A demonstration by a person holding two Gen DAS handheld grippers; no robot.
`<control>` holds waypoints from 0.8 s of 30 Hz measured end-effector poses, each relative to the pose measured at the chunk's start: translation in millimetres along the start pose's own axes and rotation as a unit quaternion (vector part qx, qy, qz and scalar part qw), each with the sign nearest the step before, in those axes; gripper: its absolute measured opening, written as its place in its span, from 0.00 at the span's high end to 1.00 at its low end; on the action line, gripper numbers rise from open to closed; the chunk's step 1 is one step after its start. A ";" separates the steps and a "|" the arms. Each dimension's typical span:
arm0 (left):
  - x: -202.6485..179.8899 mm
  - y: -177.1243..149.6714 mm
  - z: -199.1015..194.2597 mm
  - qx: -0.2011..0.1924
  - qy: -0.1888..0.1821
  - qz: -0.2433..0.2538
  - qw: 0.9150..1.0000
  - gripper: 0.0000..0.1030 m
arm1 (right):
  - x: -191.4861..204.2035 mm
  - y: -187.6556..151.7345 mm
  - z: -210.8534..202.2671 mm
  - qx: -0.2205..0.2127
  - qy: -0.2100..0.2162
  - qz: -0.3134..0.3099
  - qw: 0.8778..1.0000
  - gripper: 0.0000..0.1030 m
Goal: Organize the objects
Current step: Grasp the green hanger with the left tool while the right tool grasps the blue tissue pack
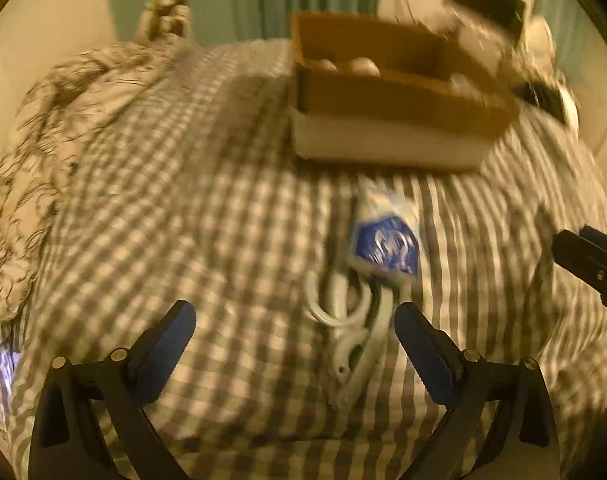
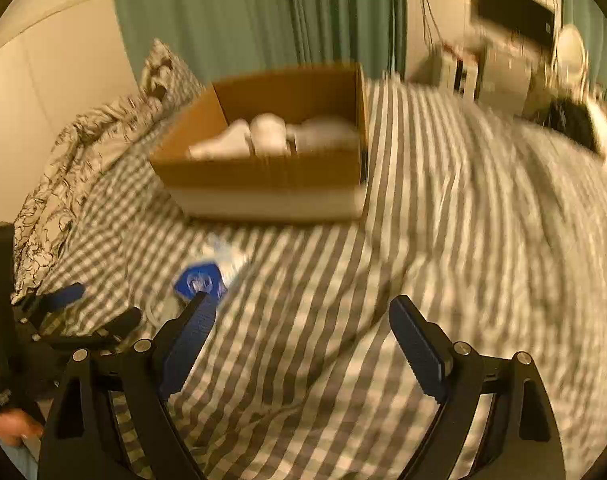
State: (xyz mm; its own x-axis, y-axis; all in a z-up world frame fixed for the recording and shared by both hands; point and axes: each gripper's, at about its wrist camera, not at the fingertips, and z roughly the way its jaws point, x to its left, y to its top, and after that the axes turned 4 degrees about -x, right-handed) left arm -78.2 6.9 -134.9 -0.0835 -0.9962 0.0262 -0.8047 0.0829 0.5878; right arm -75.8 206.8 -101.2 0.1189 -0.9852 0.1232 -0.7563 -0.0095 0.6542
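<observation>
Both my left fingers (image 1: 295, 344) and right fingers (image 2: 299, 332) are spread wide, holding nothing, low over the bed (image 2: 443, 240). One blue-labelled pack (image 1: 385, 248) lies before one box (image 2: 263, 176).

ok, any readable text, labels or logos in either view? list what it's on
Nothing legible in either view.
Blue label on the plastic packet: a white mark shows, too blurred to read.
Cardboard box: no print visible.
Black screen on the far wall: blank.
</observation>
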 end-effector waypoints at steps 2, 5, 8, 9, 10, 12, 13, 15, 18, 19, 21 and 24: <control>-11.6 -1.2 8.2 0.013 -0.005 0.019 1.000 0.07 | -2.4 -1.1 6.6 0.010 -0.005 0.001 1.000 0.14; -26.8 -3.4 28.1 0.044 -0.021 0.034 0.998 0.20 | -4.7 0.0 10.3 0.011 -0.004 0.003 1.000 0.14; -37.2 -6.3 49.1 0.070 -0.033 0.040 0.996 0.24 | -5.6 -2.1 15.4 0.019 -0.002 0.003 1.000 0.14; -38.8 -6.9 55.6 0.075 -0.030 0.040 0.996 0.24 | -5.2 -2.1 18.0 0.022 -0.003 0.003 1.000 0.14; -39.2 -6.7 58.2 0.075 -0.031 0.038 0.996 0.25 | -5.1 -2.5 20.5 0.026 -0.003 0.003 1.000 0.14; -38.7 -5.9 58.9 0.073 -0.034 0.035 0.996 0.31 | -5.8 -2.9 24.0 0.030 -0.006 0.005 1.000 0.14; -37.5 -6.3 56.9 0.071 -0.036 0.032 0.996 0.37 | -5.7 -3.8 24.3 0.030 -0.007 0.005 1.000 0.14; -33.4 -7.7 50.7 0.067 -0.046 0.025 0.996 0.46 | -5.7 -4.1 24.0 0.029 -0.008 0.005 1.000 0.14; -25.8 -9.3 35.7 0.064 -0.069 0.009 0.995 0.60 | -5.2 -4.8 22.2 0.026 -0.013 0.004 1.000 0.14; -23.2 -10.2 31.3 0.065 -0.076 0.004 0.995 0.60 | -4.9 -5.0 21.6 0.026 -0.014 0.003 1.000 0.14; -19.2 -12.6 20.5 0.061 -0.076 -0.001 0.995 0.61 | -3.1 -5.5 19.7 0.023 -0.019 0.000 1.000 0.14; -11.0 -12.5 -2.1 0.041 -0.072 -0.004 0.997 0.62 | 1.0 -5.5 16.5 0.020 -0.023 -0.004 1.000 0.14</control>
State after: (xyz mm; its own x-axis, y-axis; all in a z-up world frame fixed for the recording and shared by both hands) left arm -66.0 16.8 -140.9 -0.1547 -0.9831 -0.0980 -0.8506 0.0820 0.5194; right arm -82.1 203.1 -117.0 0.0965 -0.9919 0.0829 -0.7807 -0.0238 0.6244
